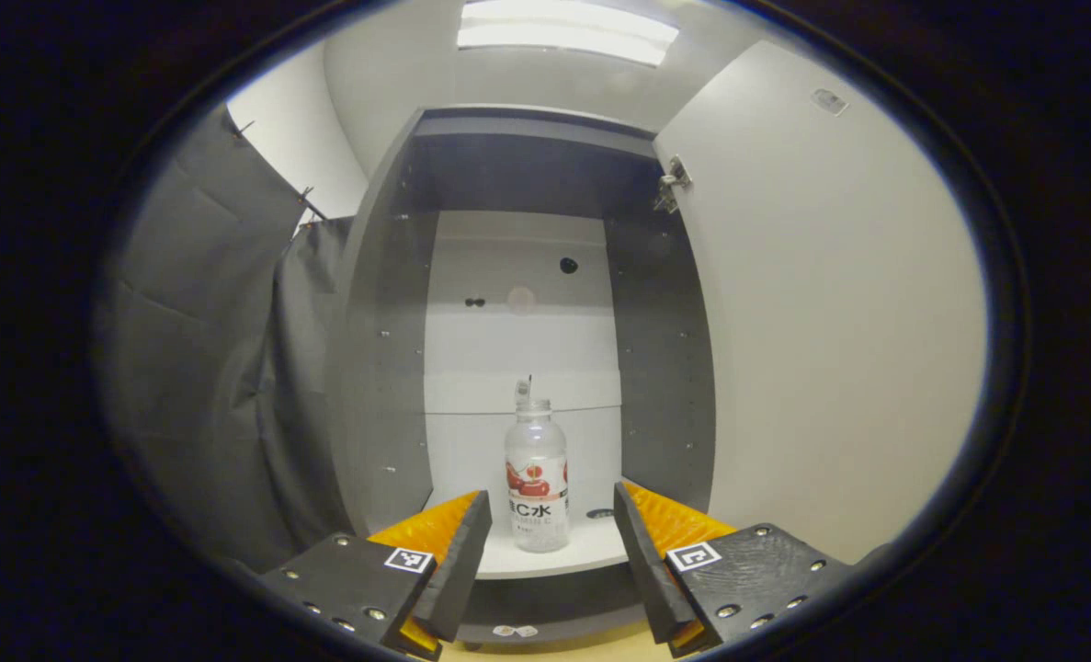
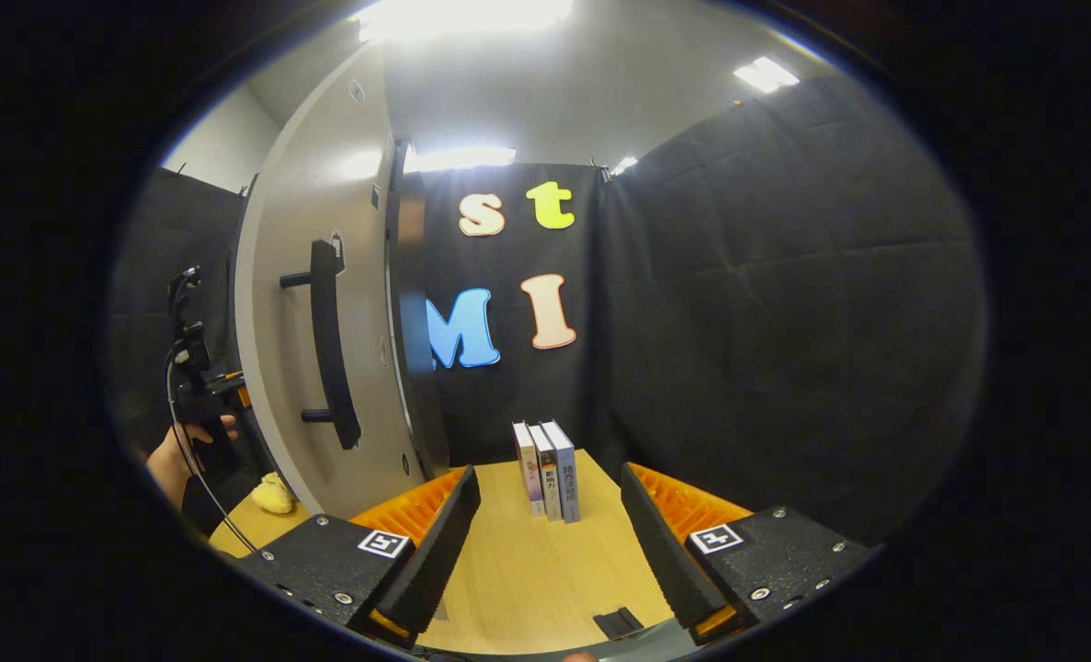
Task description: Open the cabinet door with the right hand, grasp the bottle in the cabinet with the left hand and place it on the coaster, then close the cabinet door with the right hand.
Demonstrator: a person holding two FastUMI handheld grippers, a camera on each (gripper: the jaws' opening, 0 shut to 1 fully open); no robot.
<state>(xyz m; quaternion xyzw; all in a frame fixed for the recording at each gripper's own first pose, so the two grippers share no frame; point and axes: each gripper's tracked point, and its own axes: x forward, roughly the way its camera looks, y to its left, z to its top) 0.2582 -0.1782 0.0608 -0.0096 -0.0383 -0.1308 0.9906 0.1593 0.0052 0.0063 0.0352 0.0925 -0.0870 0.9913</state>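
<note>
Left tongs [image 1: 552,542] apart, empty, lined up short of bottle [image 1: 537,478] upright near cabinet shelf [image 1: 591,552] front edge; could tip if clipped off-centre. Open door [image 1: 830,349] crowds right side; roomier leftward. Right tongs [image 2: 545,542] apart over counter [image 2: 517,579], beside door handle [image 2: 329,340]

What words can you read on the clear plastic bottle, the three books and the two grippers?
Clear plastic bottle: its label has print, but I don't read labels out.
Three upright books on the wooden table: spine writing too small to read.
Left gripper and right gripper: square black-and-white code patches, no words.
</note>
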